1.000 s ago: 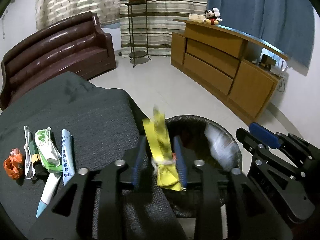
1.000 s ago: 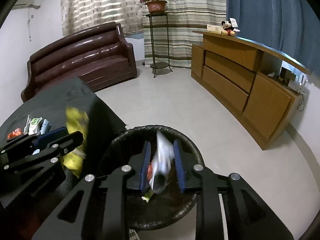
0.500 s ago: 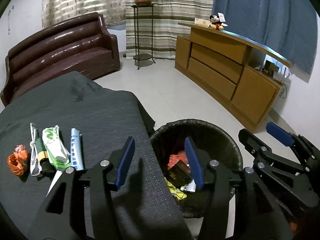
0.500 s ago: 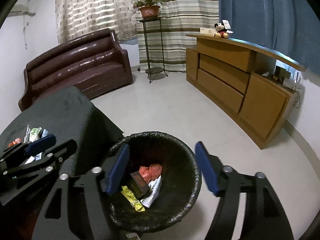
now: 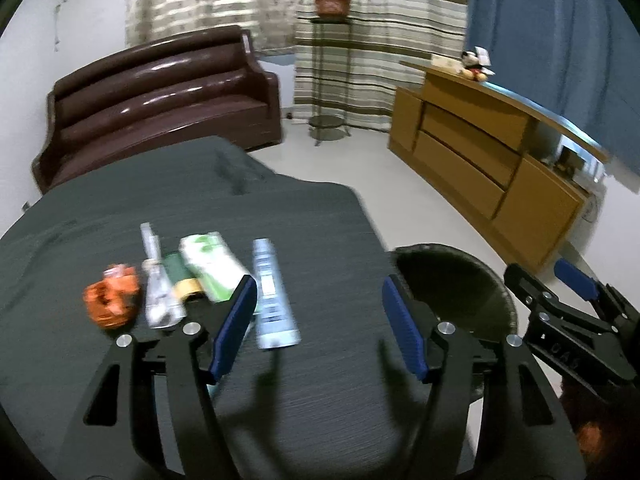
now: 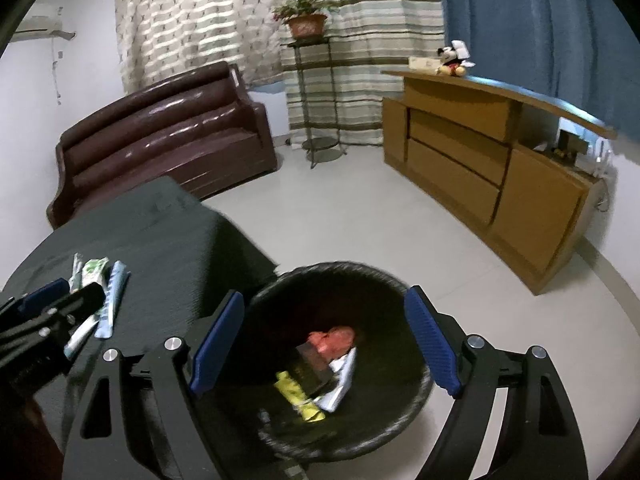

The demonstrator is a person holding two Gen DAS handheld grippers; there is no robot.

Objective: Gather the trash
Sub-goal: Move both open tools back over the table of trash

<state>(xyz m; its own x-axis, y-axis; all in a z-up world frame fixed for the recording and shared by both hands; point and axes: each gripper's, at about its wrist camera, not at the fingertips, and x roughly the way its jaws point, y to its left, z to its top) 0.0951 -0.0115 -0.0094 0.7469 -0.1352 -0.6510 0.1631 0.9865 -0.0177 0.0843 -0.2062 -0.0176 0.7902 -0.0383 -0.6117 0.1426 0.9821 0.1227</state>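
Trash bin (image 6: 400, 420) abuts table edge (image 5: 360, 216), hand-held grippers spread.

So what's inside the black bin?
In the bin lie a red wrapper, a dark packet, a yellow wrapper and a silvery one. Anything beneath them, or behind the near rim, is hidden.

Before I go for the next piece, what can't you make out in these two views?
- Bin contents: left view, dark interior, right edge behind the right gripper.
- Printing on the blue tube: motion blur.
- Orange wrapper in bin: right view, too blurred to identify.
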